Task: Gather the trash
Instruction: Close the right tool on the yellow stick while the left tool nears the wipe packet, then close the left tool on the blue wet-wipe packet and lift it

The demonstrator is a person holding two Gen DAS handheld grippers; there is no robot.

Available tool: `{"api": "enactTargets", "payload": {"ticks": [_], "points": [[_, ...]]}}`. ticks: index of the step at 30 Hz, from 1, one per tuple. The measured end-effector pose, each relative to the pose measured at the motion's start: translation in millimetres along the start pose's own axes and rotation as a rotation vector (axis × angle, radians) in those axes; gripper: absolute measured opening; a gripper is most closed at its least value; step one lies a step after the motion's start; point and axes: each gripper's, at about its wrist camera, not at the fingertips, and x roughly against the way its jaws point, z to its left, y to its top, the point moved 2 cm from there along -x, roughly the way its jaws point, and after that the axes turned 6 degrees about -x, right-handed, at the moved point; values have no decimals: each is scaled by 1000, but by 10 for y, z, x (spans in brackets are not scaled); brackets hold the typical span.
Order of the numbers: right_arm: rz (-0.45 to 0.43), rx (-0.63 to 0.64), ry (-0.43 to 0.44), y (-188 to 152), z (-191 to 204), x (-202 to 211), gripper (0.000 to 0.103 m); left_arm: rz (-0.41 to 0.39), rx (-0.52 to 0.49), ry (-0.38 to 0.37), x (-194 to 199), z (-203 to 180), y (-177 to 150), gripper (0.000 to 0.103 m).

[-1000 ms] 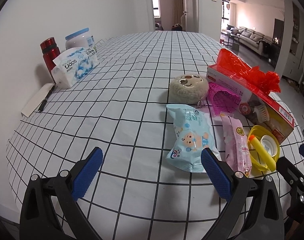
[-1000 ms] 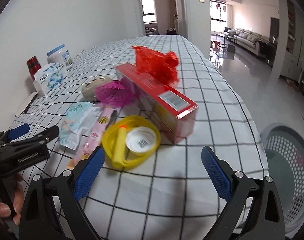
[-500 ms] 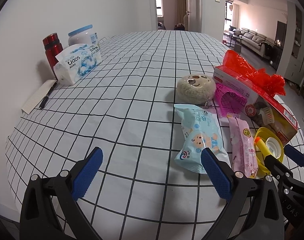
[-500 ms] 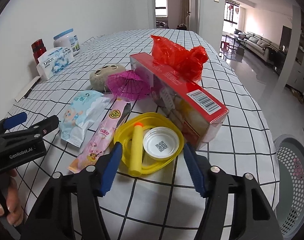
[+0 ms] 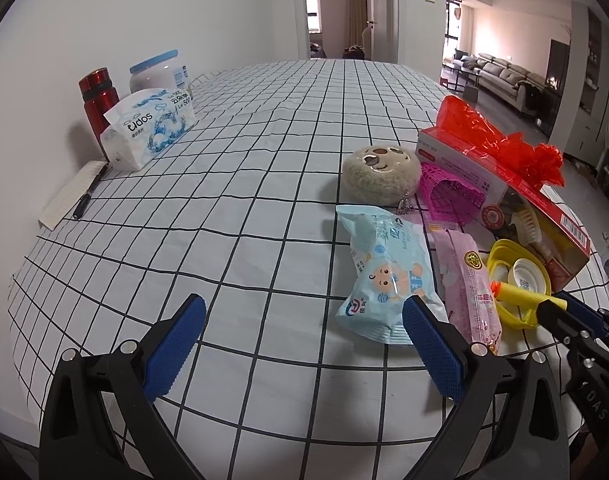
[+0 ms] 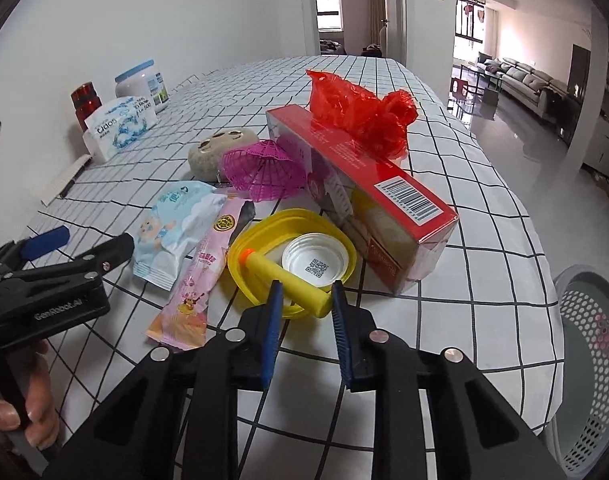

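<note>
while left gripper (image 5: pixel 302 344) gapes, right gripper (image 6: pixel 306 308) pinches yellow foam dart (image 6: pixel 286 278).

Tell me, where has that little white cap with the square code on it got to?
The white cap lies inside the yellow ring near the table's right edge, beside the yellow foam dart and just in front of the red box.

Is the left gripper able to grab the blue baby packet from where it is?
Probably yes. The left gripper is open wide, and the blue packet lies flat just ahead, beside its right finger. Nothing sits between them; it would only need to shift slightly right. The pink packet lies close alongside.
</note>
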Motion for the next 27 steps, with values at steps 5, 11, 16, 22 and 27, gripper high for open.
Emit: {"api": "enactTargets", "payload": {"ticks": [5, 11, 16, 22, 27], "points": [[-32, -29, 33, 18, -57, 123, 19, 7, 3, -12, -4, -28, -4, 97], [-70, -62, 54, 12, -147, 270, 17, 11, 9, -38, -10, -60, -2, 97], [-87, -82, 58, 9, -222, 359, 16, 22, 17, -58, -80, -124, 43, 97], [-91, -87, 60, -19, -250, 384, 16, 45, 23, -85, -181, -203, 116, 97], [-88, -88, 66, -32, -246, 386, 16, 75, 15, -66, -319, -275, 172, 97]]}}
